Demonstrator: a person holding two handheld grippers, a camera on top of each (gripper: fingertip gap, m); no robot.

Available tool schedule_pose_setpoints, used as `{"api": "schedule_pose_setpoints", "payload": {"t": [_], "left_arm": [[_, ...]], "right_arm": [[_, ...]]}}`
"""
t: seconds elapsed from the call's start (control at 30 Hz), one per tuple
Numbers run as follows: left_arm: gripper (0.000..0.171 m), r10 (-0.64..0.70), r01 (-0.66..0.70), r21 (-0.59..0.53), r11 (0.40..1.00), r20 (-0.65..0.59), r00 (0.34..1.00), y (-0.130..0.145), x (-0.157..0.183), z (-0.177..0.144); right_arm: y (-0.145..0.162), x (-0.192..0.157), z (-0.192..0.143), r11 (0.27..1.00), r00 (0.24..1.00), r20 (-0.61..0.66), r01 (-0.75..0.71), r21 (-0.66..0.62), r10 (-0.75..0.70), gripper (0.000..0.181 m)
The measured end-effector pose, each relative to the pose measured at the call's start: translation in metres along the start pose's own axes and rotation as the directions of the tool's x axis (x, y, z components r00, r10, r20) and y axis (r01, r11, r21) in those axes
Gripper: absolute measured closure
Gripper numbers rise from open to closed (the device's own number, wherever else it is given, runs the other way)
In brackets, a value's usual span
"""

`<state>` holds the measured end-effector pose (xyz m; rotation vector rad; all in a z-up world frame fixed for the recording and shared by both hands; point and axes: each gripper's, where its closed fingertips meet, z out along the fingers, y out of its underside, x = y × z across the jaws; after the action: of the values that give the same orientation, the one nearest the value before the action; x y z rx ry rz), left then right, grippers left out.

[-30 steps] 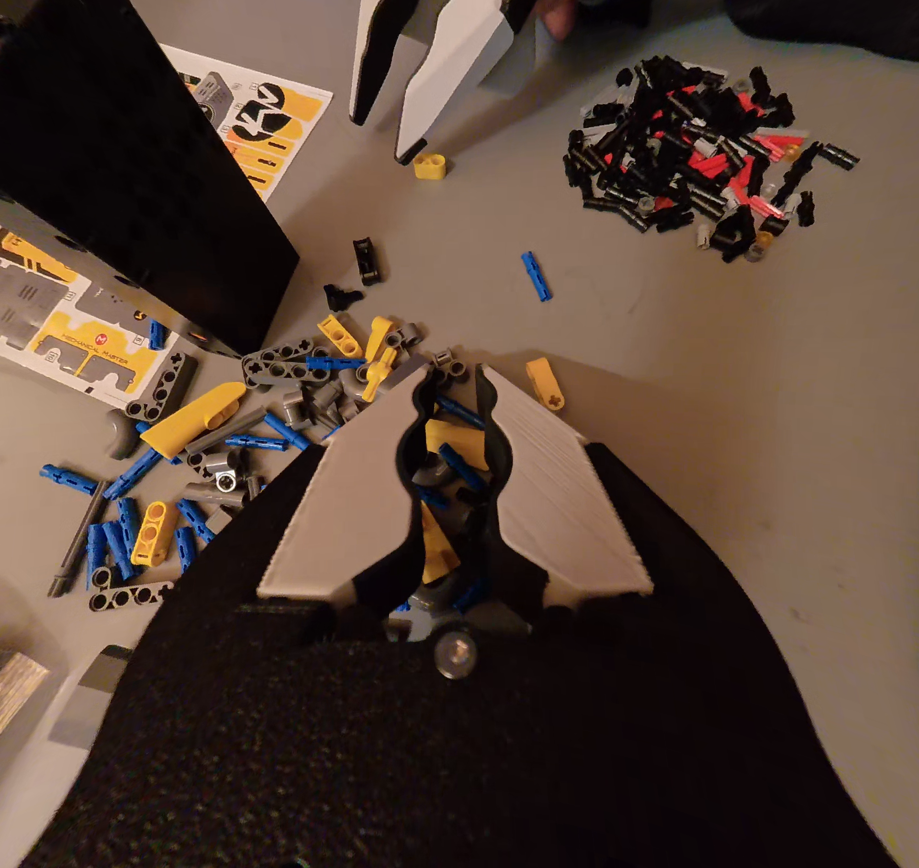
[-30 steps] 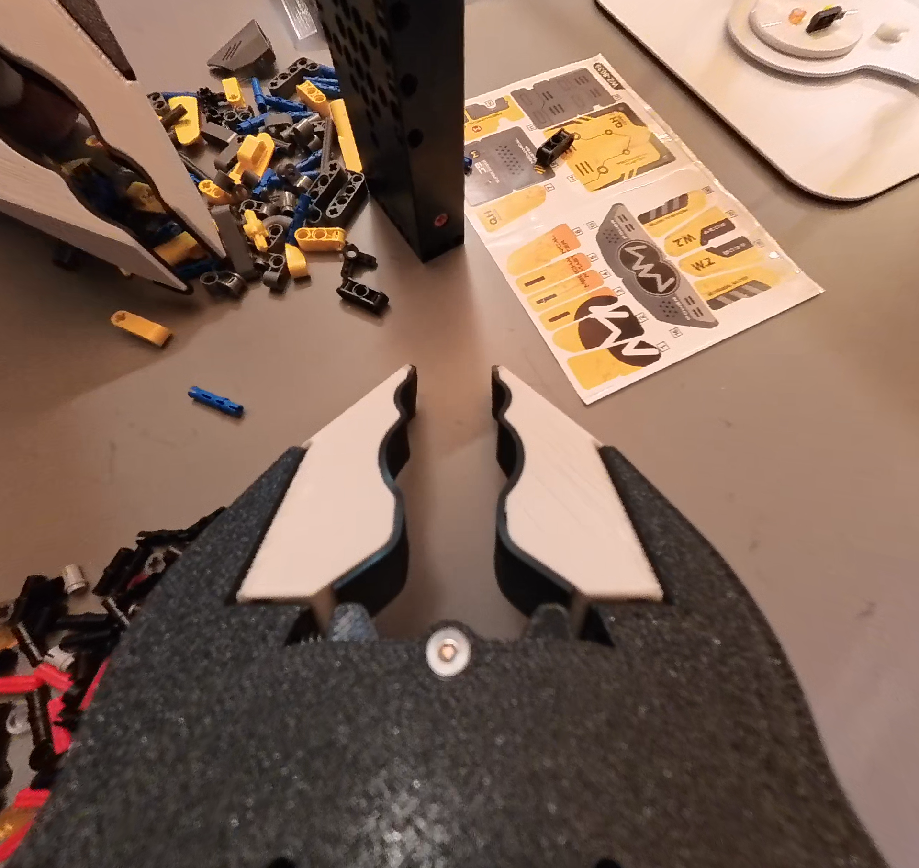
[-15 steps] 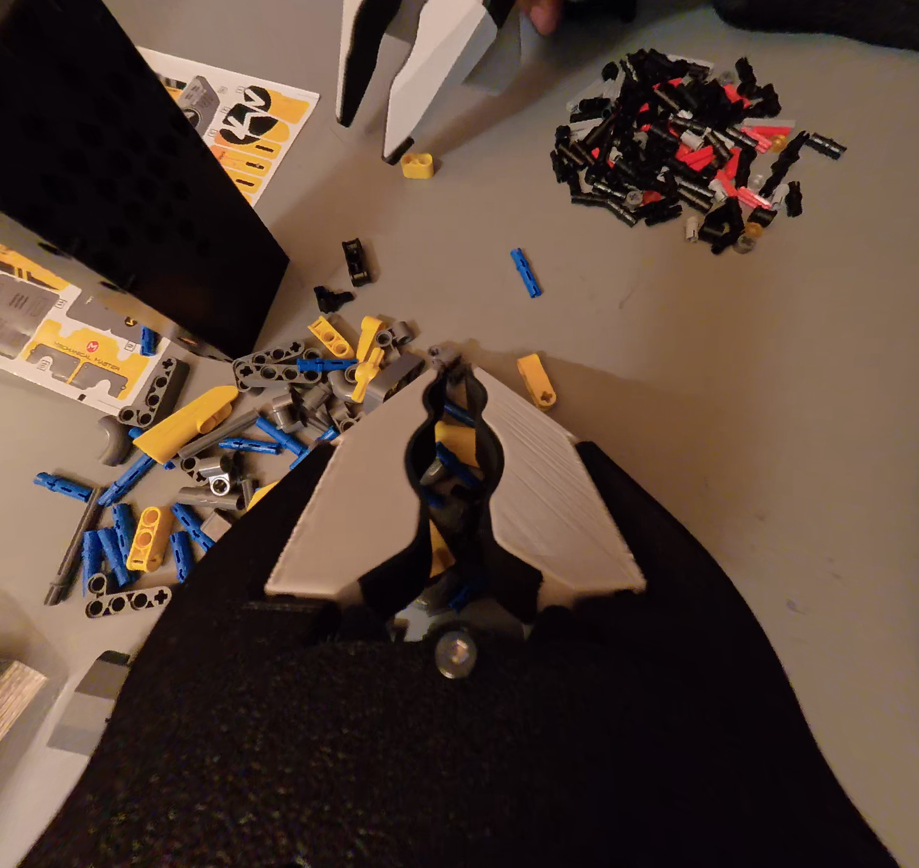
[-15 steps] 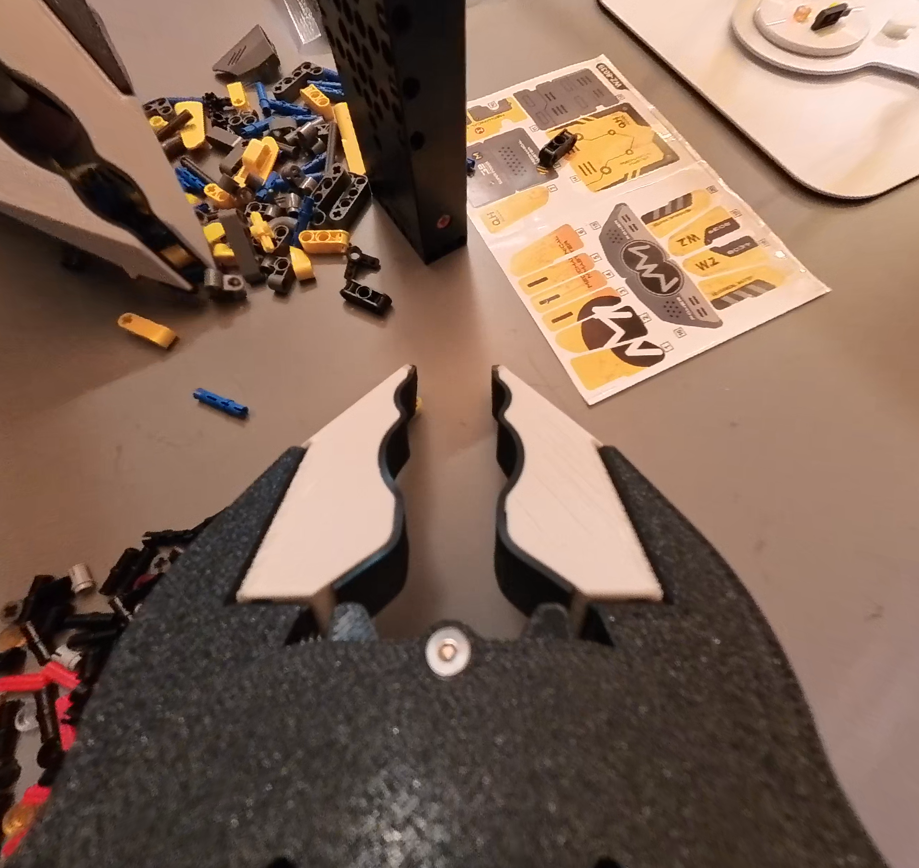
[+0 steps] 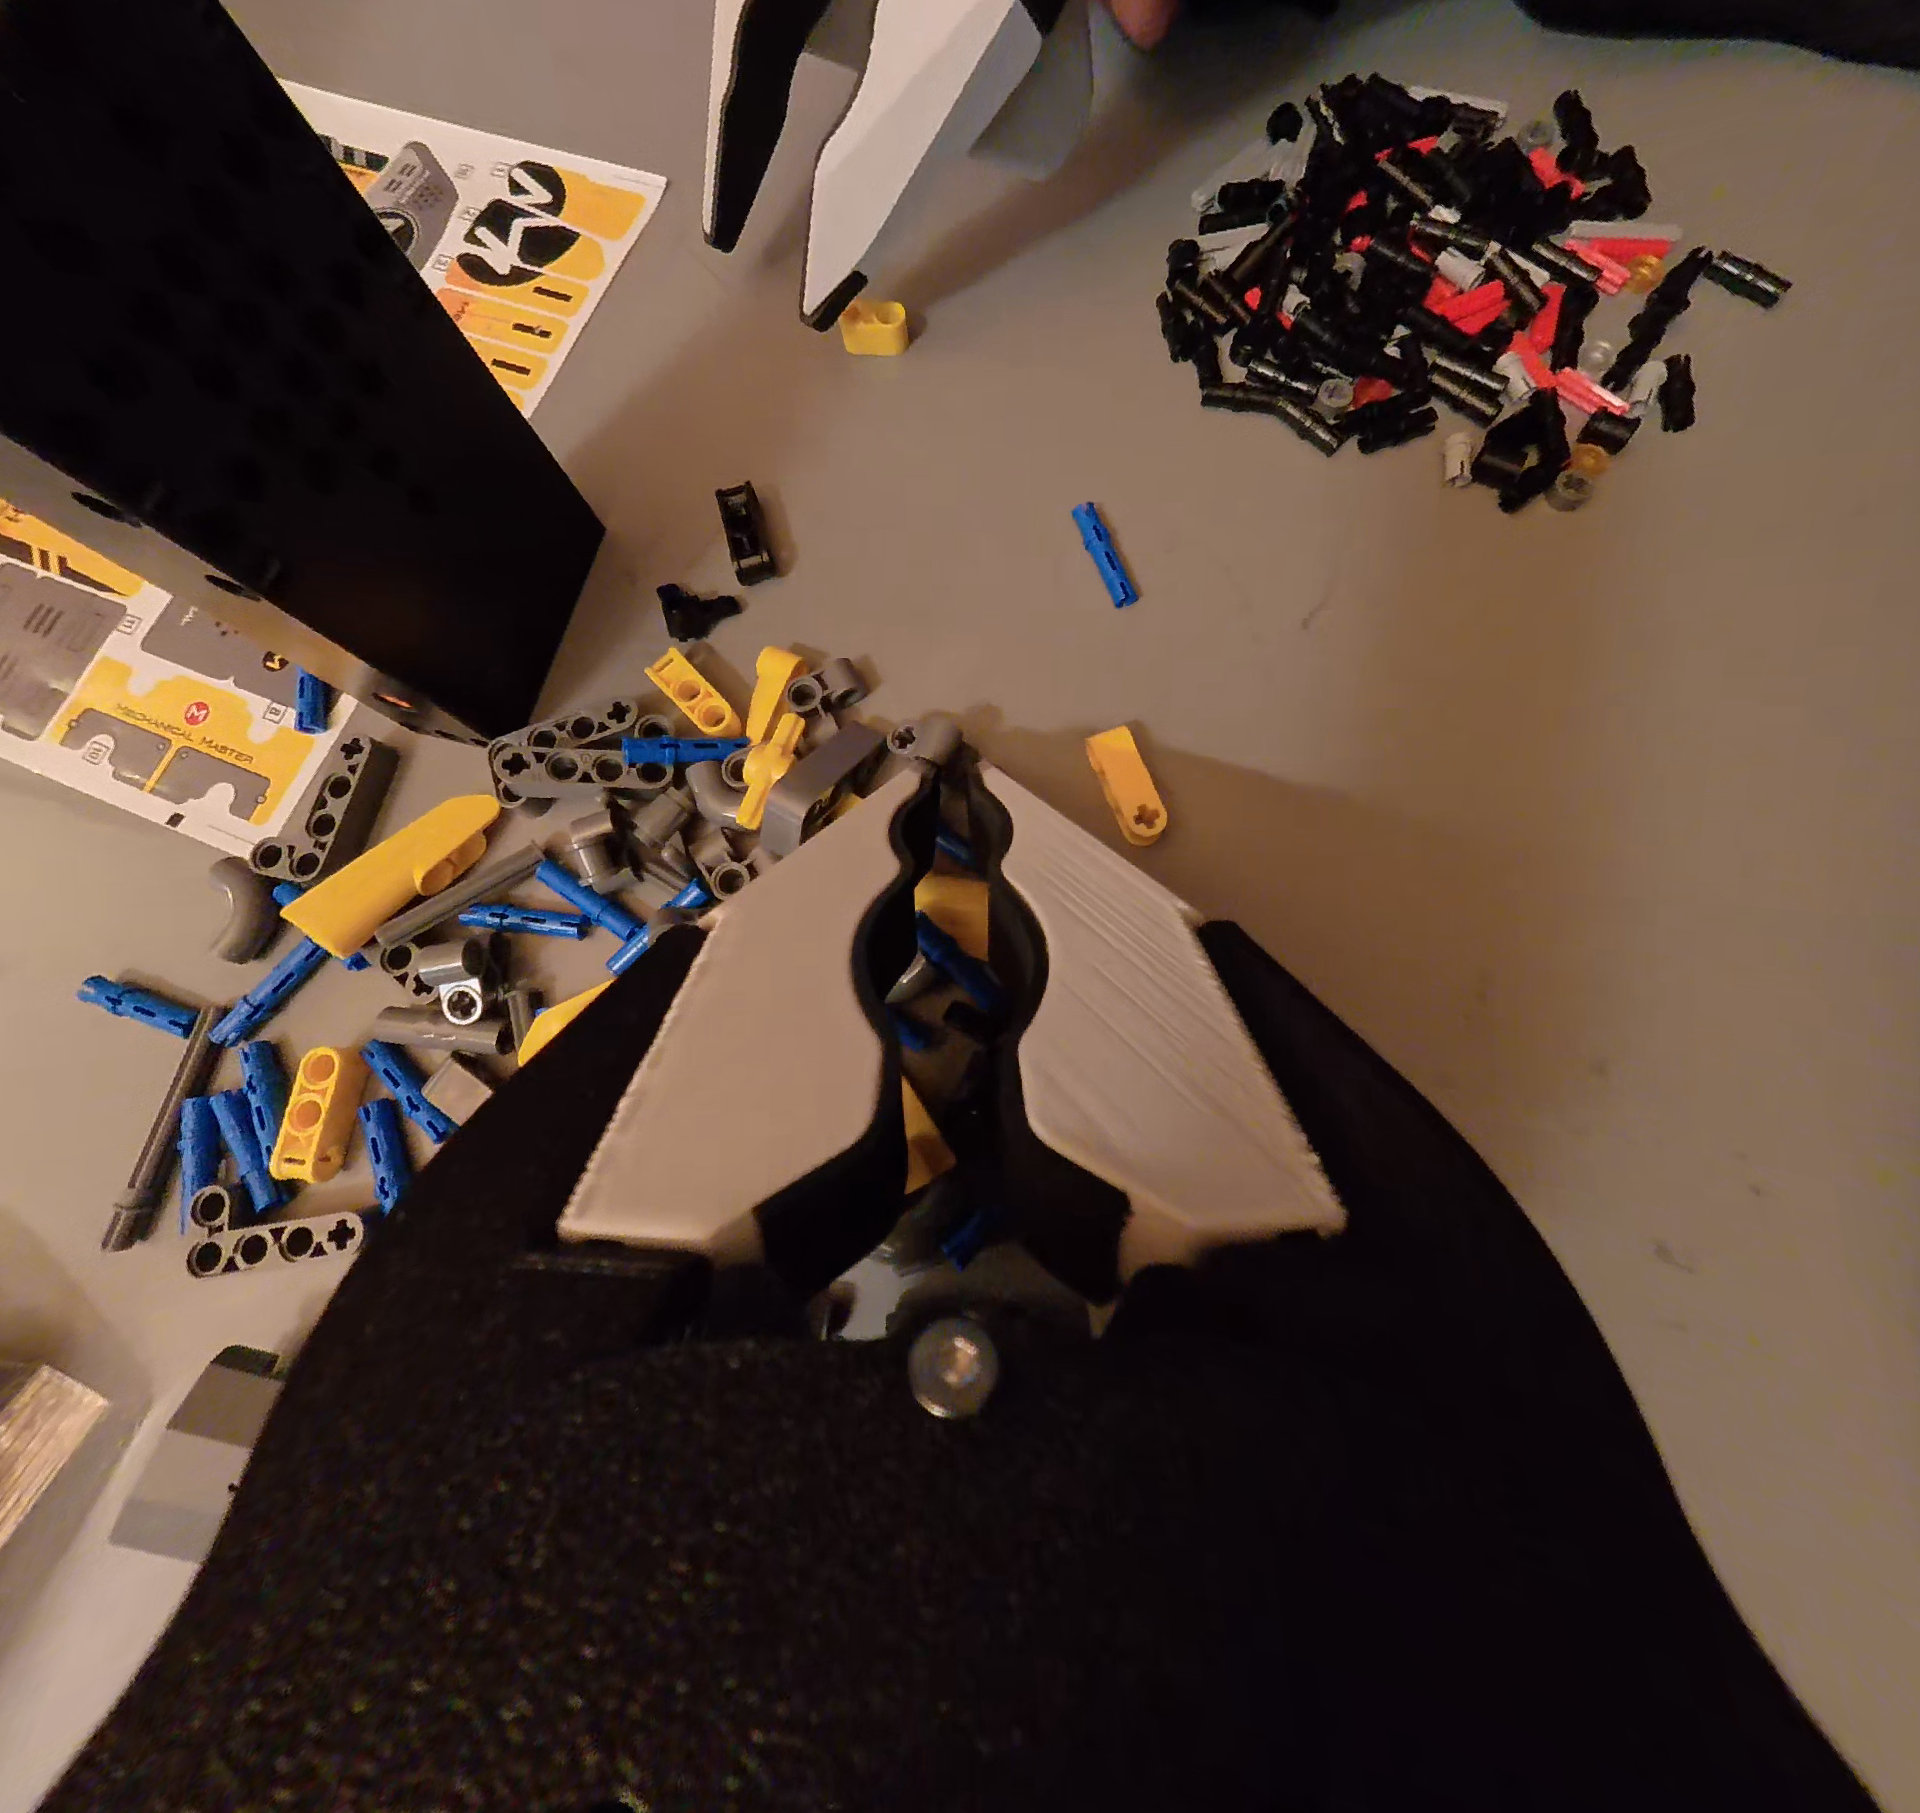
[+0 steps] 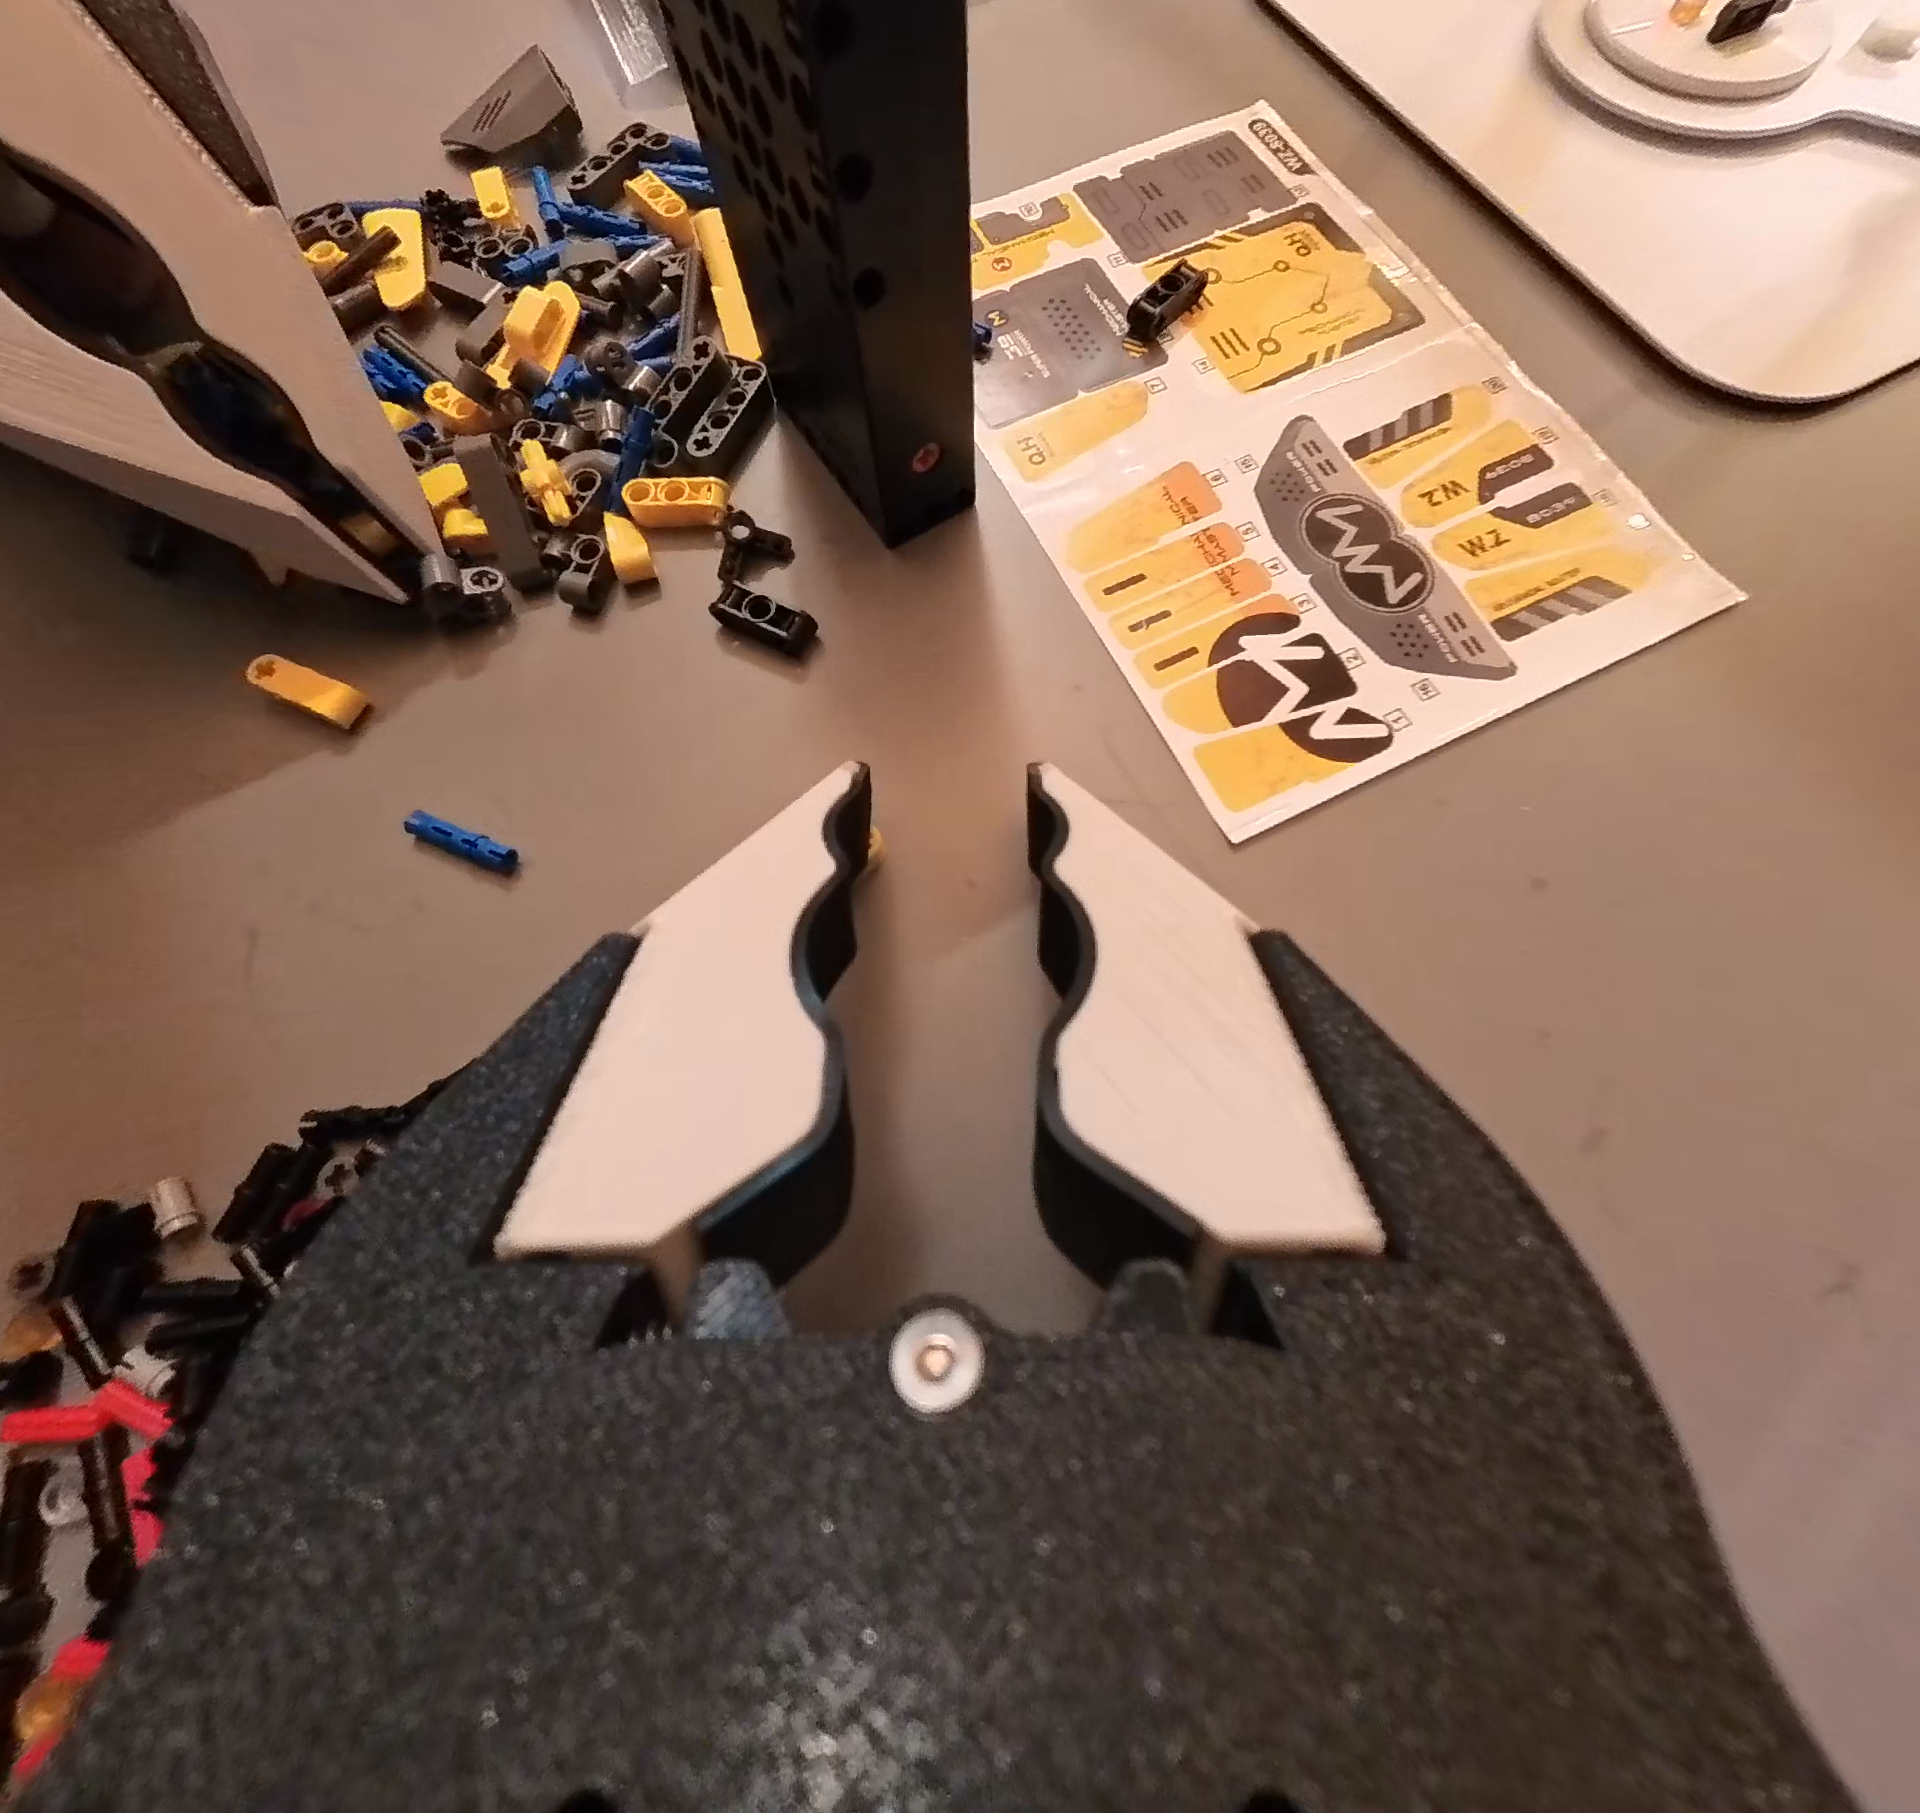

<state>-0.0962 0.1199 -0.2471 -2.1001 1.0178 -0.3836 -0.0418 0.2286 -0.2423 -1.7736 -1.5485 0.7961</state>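
Note:
My left gripper (image 5: 940, 761) is down at the edge of a mixed pile of yellow, blue and grey building pieces (image 5: 499, 890). Its tips are pinched on a small grey connector (image 5: 925, 737). It also shows in the right wrist view (image 6: 410, 584), tips at the pile (image 6: 561, 361). My right gripper (image 6: 948, 797) is open and empty, low over the grey table. A small yellow piece (image 6: 876, 844) lies against its left fingertip. The left wrist view shows this gripper (image 5: 779, 272) with the yellow piece (image 5: 873, 324) beside it.
A tall black perforated block (image 6: 842, 205) stands by the mixed pile. A yellow sticker sheet (image 6: 1299, 516) lies to its right, a white tray (image 6: 1714, 236) beyond. A pile of black and red pins (image 5: 1434, 288) lies apart. A loose blue pin (image 5: 1103, 553) and yellow piece (image 5: 1127, 787) lie between. Some 12 cm of space lies between my two pairs of fingers.
My left gripper has closed from open to pinched at the edge of the pile. My right gripper has stayed open and drifted slightly towards the small yellow piece.

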Motion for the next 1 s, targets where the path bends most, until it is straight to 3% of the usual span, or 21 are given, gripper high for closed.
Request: {"api": "schedule_pose_setpoints", "payload": {"t": [0.23,0.77,1.0], "left_arm": [[0.167,0.014,-0.014,-0.001,1.0,0.012,1.0,0.0002,0.0,0.0],[0.167,0.025,-0.025,-0.004,1.0,0.02,0.999,0.0005,0.0001,0.0006],[0.166,0.029,-0.029,-0.004,1.0,0.023,0.999,0.0006,0.0001,0.0006]], "right_arm": [[-0.0062,0.0044,-0.0055,0.996,0.997,0.03,-0.072,0.052,0.07,0.152],[-0.005,0.0063,-0.0045,0.992,0.992,0.058,-0.118,0.043,0.115,0.152],[-0.0053,0.0025,-0.0047,0.985,0.977,0.134,-0.17,0.036,0.164,0.152]]}}
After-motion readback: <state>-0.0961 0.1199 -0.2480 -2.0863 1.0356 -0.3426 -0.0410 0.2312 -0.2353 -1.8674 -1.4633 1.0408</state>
